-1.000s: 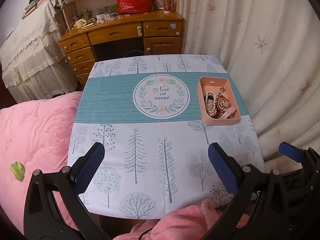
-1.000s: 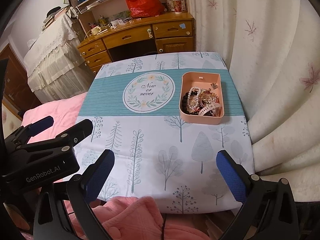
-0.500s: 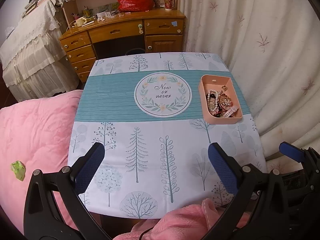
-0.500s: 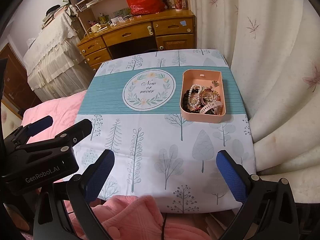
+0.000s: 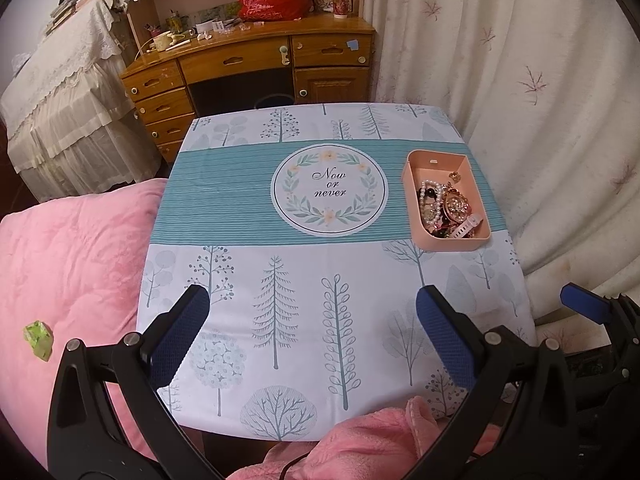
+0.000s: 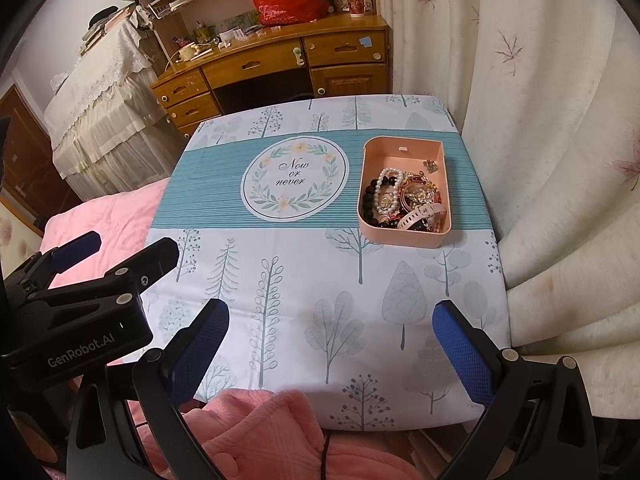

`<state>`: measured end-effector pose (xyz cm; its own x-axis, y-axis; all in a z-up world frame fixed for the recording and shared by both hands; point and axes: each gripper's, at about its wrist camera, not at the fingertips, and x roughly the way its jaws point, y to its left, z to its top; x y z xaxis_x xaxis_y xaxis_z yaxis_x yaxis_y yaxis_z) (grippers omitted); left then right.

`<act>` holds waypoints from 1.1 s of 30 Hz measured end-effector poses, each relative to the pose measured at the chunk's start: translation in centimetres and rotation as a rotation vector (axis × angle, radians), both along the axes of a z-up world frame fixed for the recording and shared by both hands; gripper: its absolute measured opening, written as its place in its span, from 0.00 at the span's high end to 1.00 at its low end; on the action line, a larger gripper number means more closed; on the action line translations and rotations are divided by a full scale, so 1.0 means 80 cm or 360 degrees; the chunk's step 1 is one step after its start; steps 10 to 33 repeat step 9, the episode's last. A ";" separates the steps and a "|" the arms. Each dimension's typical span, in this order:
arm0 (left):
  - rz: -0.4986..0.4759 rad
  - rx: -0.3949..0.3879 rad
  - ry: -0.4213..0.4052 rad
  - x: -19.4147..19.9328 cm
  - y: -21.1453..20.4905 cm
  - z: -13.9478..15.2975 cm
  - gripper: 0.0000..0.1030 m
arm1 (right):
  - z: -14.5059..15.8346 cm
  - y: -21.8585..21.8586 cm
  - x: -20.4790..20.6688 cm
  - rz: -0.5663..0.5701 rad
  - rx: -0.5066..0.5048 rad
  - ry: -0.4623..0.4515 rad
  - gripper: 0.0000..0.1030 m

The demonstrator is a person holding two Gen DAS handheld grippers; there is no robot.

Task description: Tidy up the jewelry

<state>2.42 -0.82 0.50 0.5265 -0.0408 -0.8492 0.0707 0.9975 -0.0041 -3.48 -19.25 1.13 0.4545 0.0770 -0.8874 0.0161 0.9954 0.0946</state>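
The left gripper (image 5: 312, 332) and right gripper (image 6: 332, 344) hang low in frame, jaws wide and empty. The pink tray (image 6: 400, 236) of jewelry (image 6: 404, 196) sits right of centre on the table (image 6: 304, 280).

Pink tray (image 5: 448, 242), teal tree-print tablecloth (image 5: 304, 280), maybe pearl-white beads (image 6: 390, 172)

Light: even, warm indoor light, moderately bright.
Shadows: a soft one beside the pink tray (image 6: 404, 236) toward 5 o'clock.
Distortion: strong fisheye bending, dark vignette in the corners.
Focus: table (image 5: 304, 280) print sharp; far desk (image 5: 248, 56) slightly soft.
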 end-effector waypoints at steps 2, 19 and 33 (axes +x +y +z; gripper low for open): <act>0.0000 -0.0001 0.0006 0.003 -0.001 -0.001 0.00 | 0.000 0.000 0.000 -0.0001 -0.0001 0.0001 0.00; 0.0005 0.0003 0.0016 0.009 0.000 -0.004 0.00 | -0.002 -0.002 0.002 -0.0001 -0.0001 0.0009 0.00; 0.0005 0.0003 0.0016 0.009 0.000 -0.004 0.00 | -0.002 -0.002 0.002 -0.0001 -0.0001 0.0009 0.00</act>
